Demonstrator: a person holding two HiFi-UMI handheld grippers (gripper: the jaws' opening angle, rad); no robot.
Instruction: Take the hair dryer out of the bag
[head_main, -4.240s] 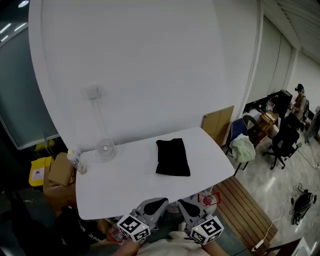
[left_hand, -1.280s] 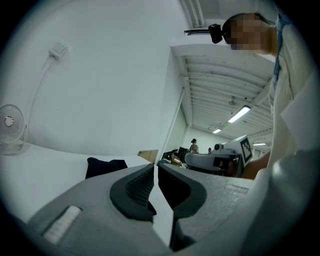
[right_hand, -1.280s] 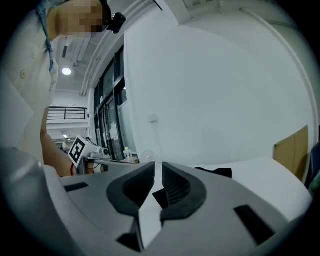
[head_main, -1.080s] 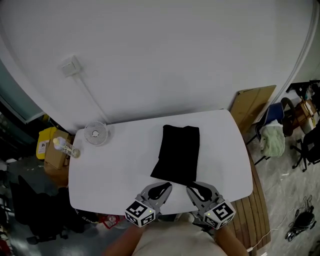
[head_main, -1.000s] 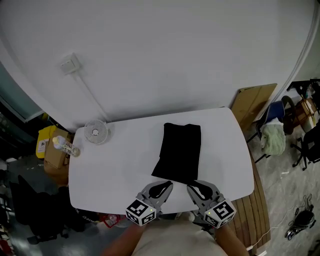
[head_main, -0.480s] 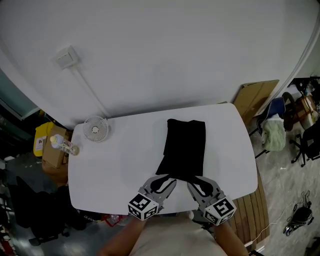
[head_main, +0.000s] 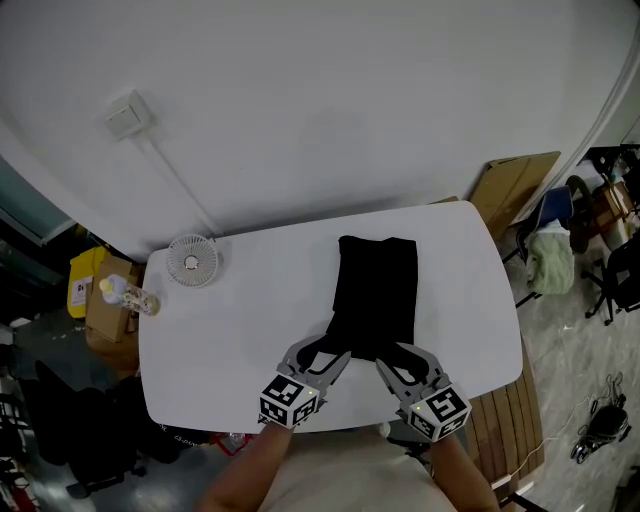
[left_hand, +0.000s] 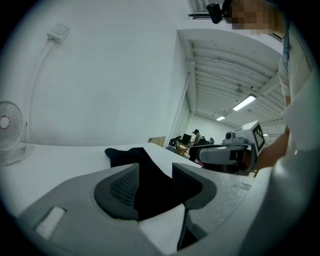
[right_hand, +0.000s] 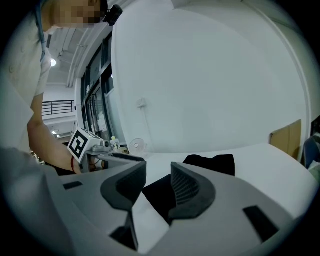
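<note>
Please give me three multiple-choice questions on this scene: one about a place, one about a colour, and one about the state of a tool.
1. Where on the table does the fan stand?
A. at its far left corner
B. at its near right corner
C. in its middle

2. What colour is the bag?
A. red
B. black
C. white

3. How do the jaws of the left tool stand?
A. shut together
B. clamped on the fan
C. apart

Key:
1 A: the head view shows it at the far left corner.
2 B: it lies dark on the white top.
3 C: the left gripper view shows a gap with the bag's near end in it; the jaws have just been opening.
</note>
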